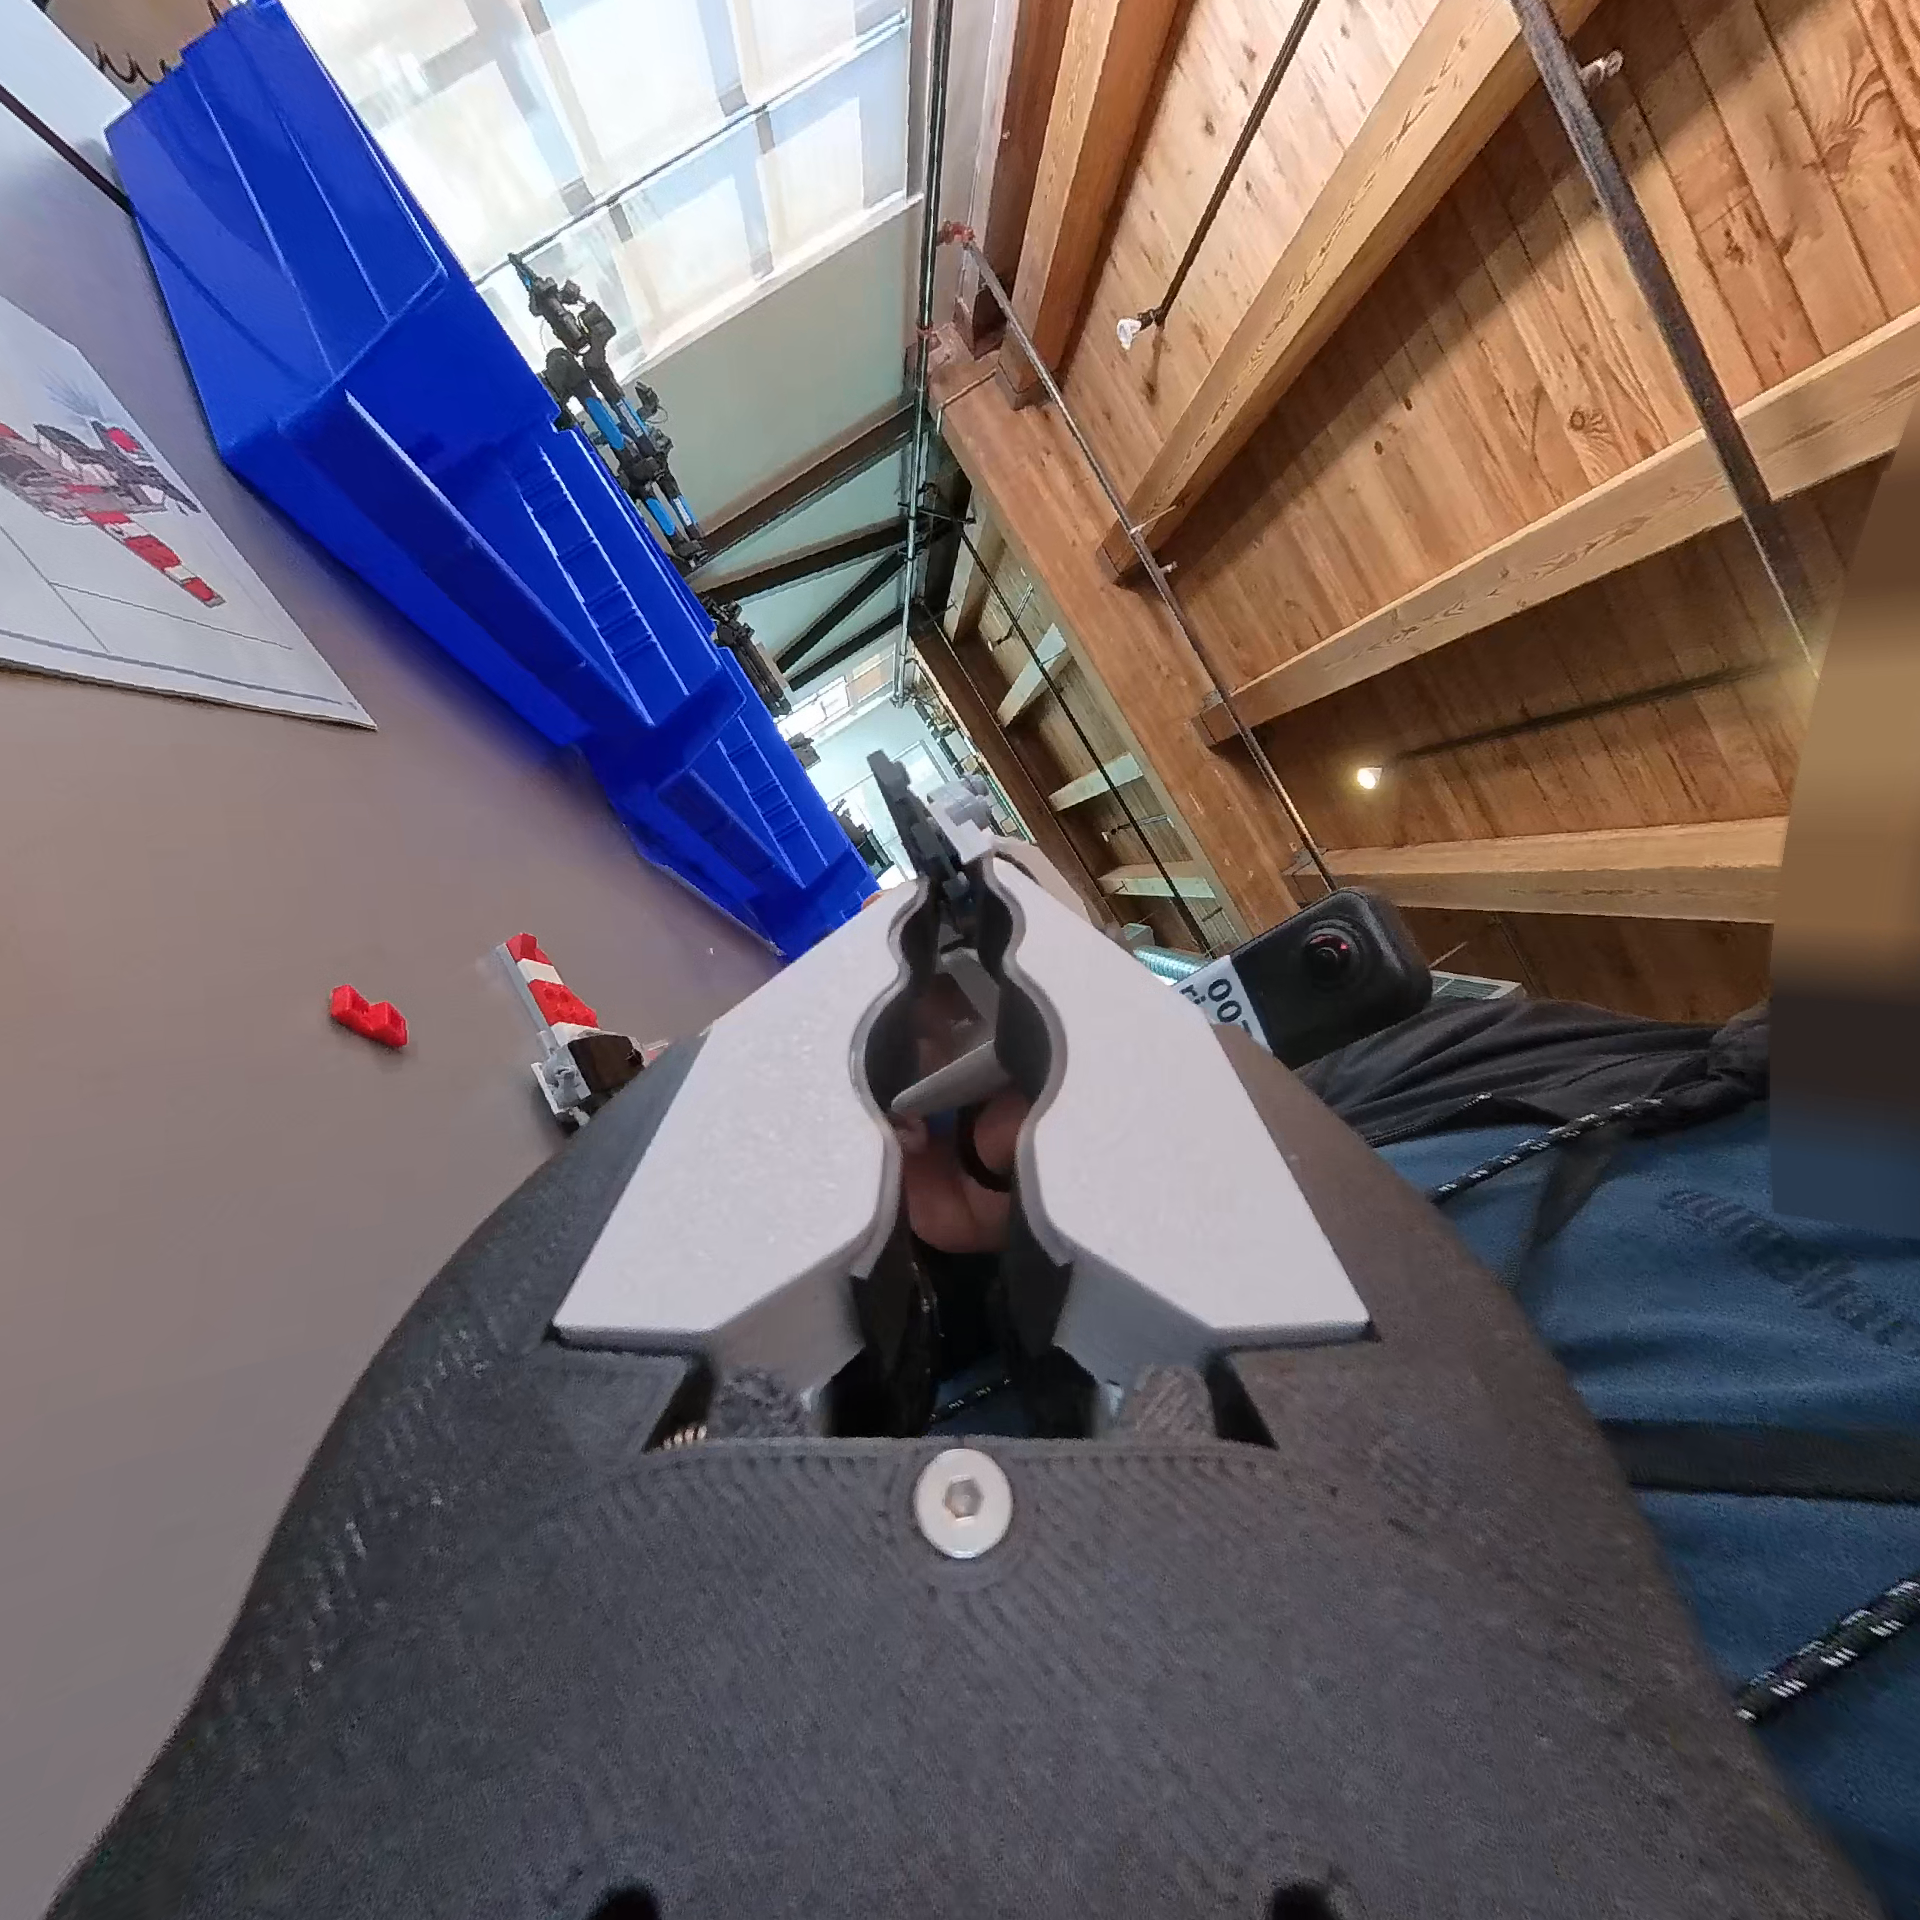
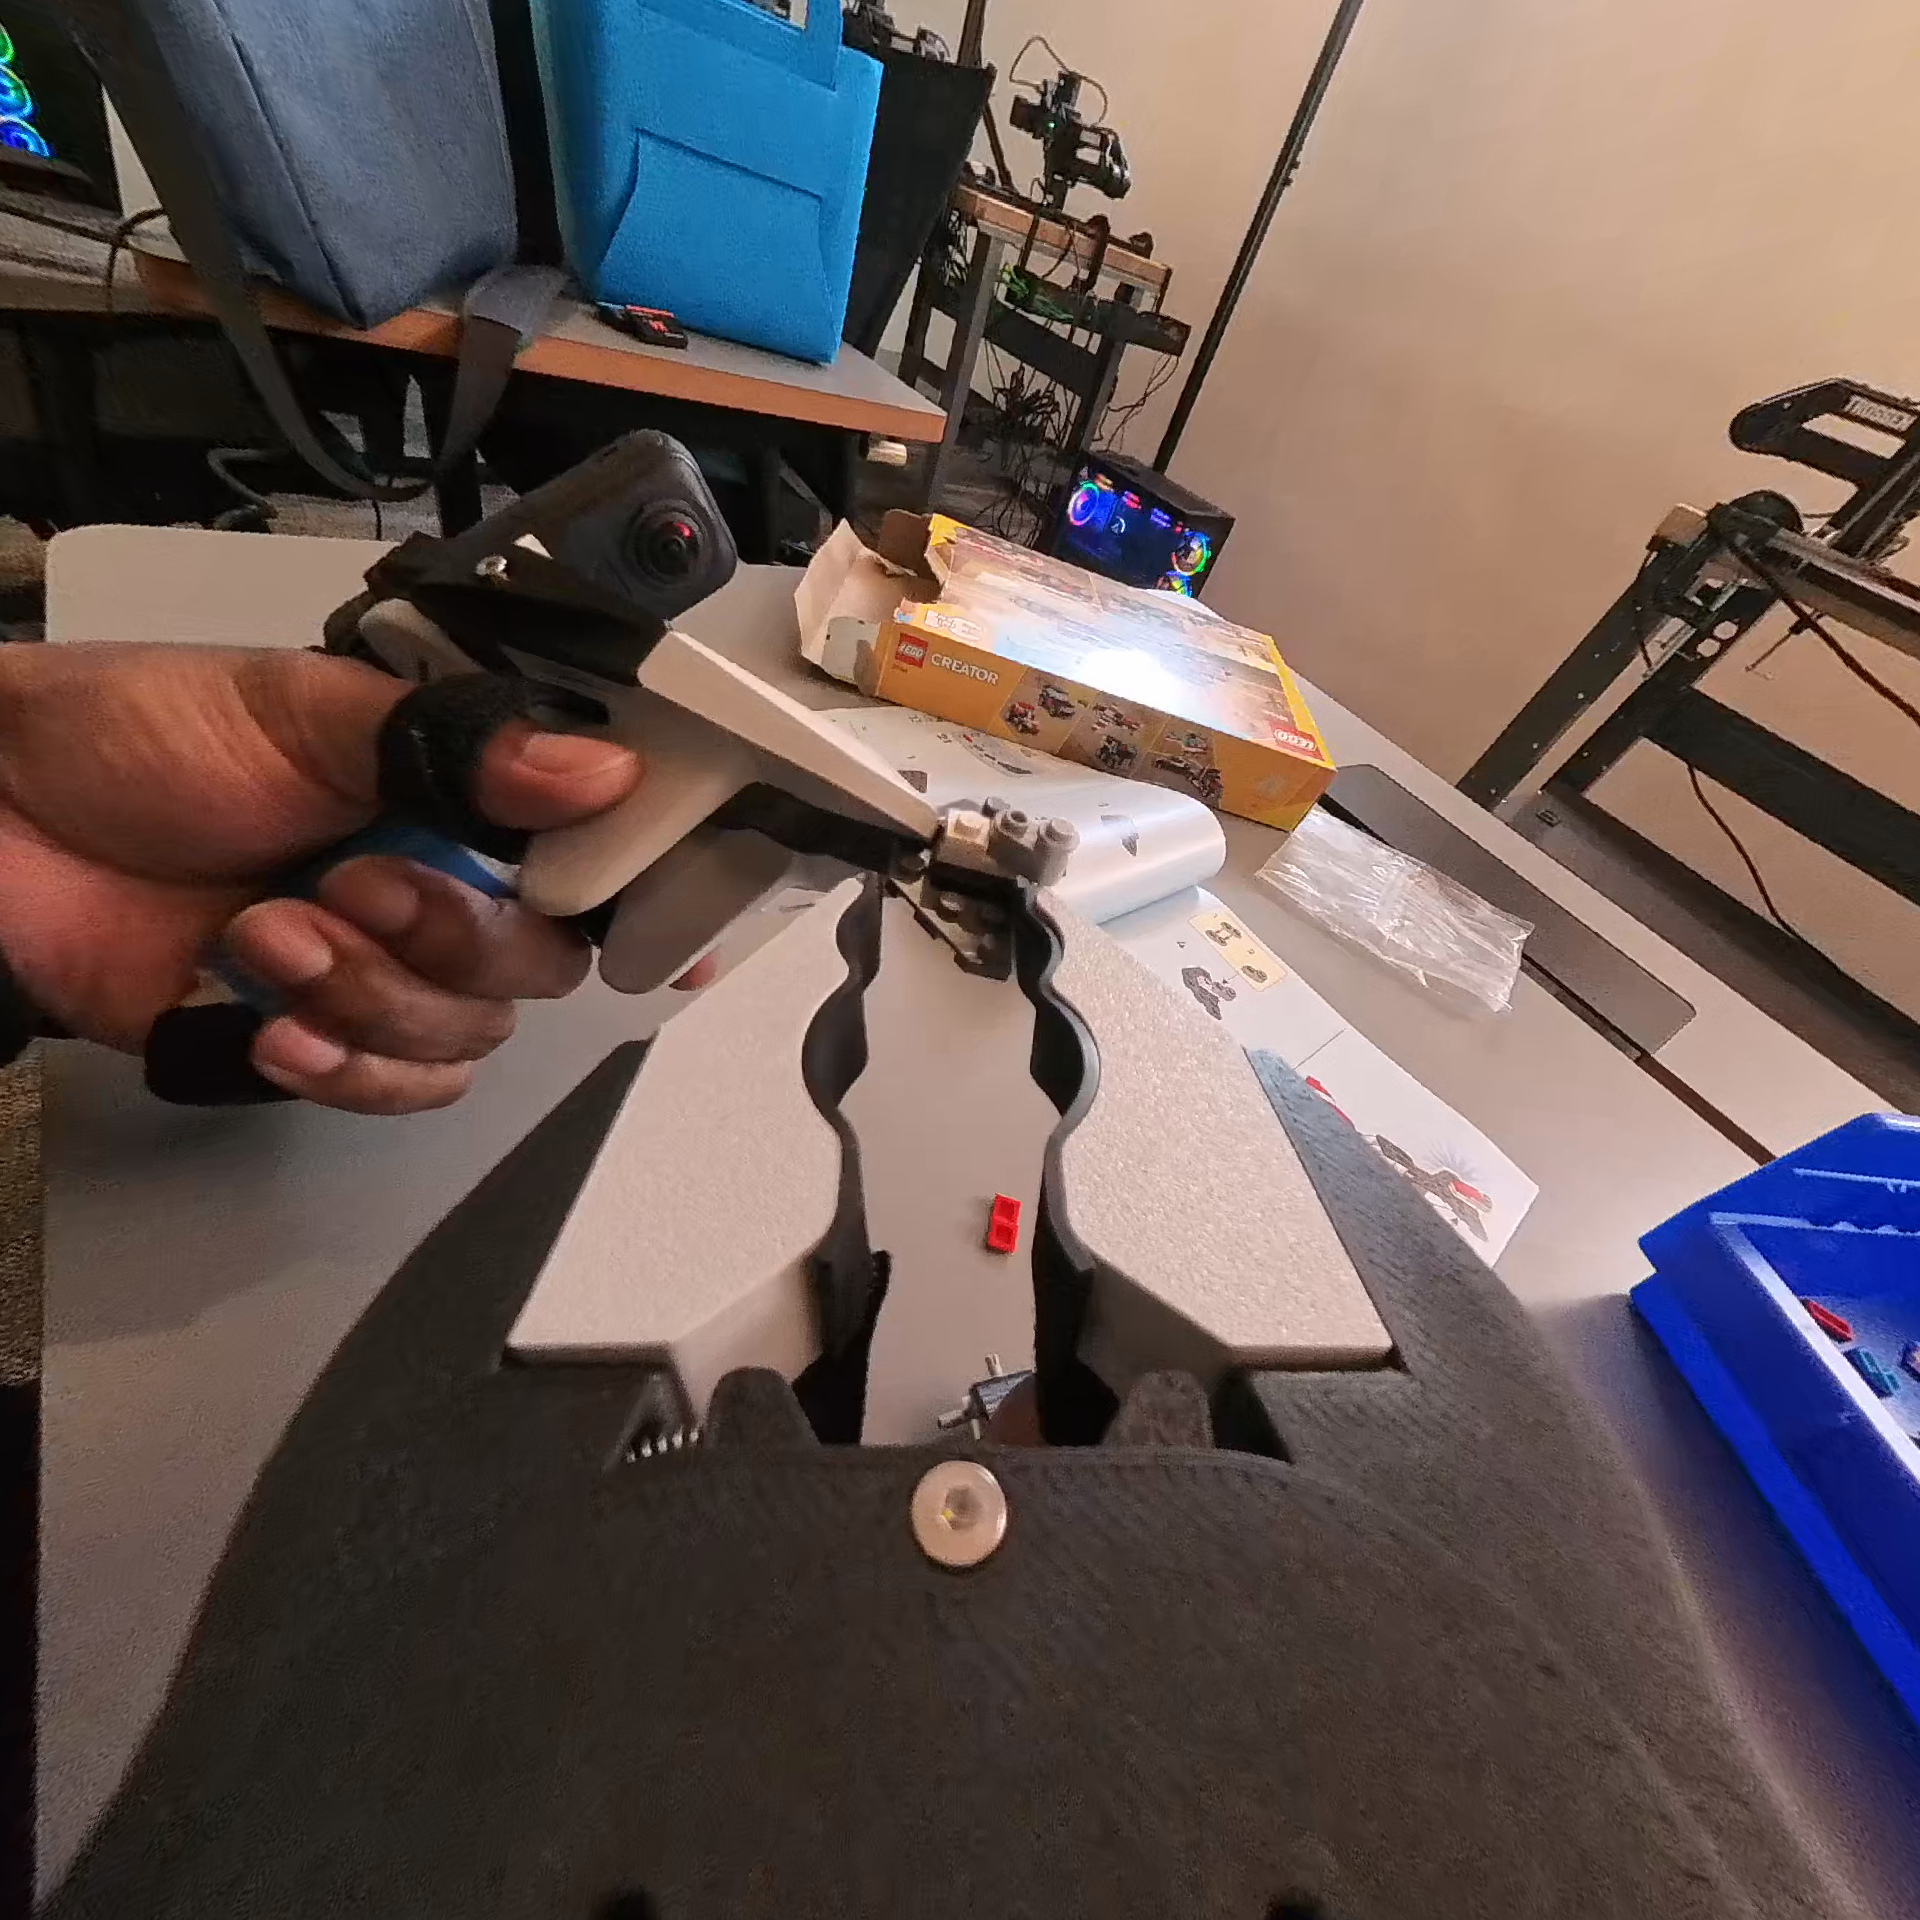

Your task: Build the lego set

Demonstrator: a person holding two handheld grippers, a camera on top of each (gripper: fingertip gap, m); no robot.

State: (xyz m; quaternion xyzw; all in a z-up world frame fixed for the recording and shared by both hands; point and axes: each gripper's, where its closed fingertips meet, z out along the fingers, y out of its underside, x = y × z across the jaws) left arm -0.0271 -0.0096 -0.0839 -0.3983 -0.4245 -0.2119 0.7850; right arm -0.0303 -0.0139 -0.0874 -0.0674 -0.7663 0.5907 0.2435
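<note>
Beyond my table (image 2: 1621, 1132) edge stands another desk (image 2: 727, 379); on it I see a bright blue felt bag (image 2: 717, 187) beside a grey-blue bag (image 2: 332, 135), with a lit computer case (image 2: 1138, 520) lower, to its right.

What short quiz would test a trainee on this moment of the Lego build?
1. True or false: the red brick lies loose on the table.
2. What do the left hand-held gripper and right hand-held gripper pinch together? A: a yellow box. B: the small grey-and-black assembly. C: a plastic bag.
3. Fill in: the bin of spare pieces is ___ in colour.

Key: 1 true; 2 B; 3 blue.
</note>
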